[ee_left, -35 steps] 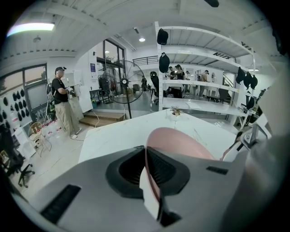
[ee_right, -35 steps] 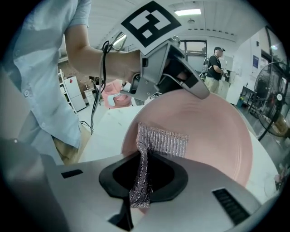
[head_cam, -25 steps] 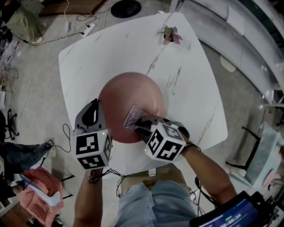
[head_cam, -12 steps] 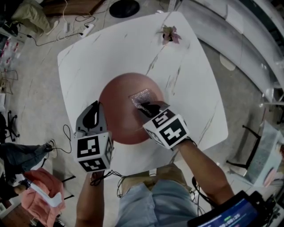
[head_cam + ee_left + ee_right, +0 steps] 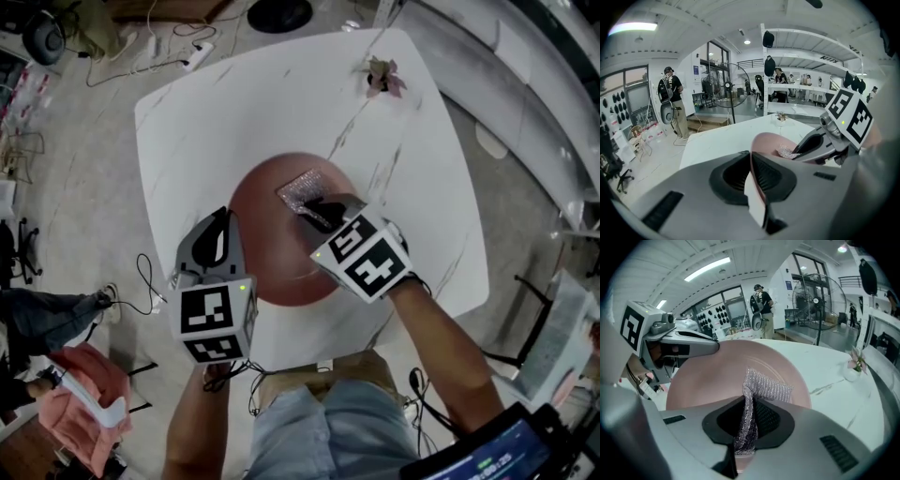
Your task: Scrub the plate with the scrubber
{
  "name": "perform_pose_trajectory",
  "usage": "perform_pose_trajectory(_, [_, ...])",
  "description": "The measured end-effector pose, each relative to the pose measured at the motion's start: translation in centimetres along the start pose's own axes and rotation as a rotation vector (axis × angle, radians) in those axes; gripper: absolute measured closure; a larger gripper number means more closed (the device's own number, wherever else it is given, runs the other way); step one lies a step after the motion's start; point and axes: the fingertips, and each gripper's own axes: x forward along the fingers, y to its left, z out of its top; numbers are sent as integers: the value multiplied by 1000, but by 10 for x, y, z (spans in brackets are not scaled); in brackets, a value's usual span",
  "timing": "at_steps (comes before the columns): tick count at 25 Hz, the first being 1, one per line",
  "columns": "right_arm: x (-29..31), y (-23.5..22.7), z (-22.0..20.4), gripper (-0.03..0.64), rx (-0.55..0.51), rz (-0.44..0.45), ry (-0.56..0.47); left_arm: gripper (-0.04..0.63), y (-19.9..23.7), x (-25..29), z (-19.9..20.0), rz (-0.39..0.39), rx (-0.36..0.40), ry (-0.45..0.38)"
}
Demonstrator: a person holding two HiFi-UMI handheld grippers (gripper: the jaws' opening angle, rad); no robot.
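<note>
On the white table (image 5: 206, 103), left tool (image 5: 224, 223) grips plate (image 5: 274, 246); right tool (image 5: 321, 210) grips scrubber (image 5: 300, 189).

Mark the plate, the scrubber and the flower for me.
plate (image 5: 277, 248), head view, bare pink middle.
scrubber (image 5: 300, 190), head view, free end of the silver mesh.
flower (image 5: 384, 77), head view, its petals.

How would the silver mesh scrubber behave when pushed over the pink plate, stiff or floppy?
Probably floppy: the scrubber is thin mesh that creases where the right claw pinches it. It is likely light, being open weave. On the smooth plate it should drag and bunch up, not roll.
</note>
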Motion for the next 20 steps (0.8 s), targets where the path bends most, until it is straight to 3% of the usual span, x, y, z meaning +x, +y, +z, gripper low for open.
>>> perform_pose_trajectory(11, [6,36,27,558,-279,81,-26,578,2,4,4,-4,2,3])
perform_pose_trajectory(20, [0,86,13,558,-520,205,-36,578,6,8,-1,-6,12,11])
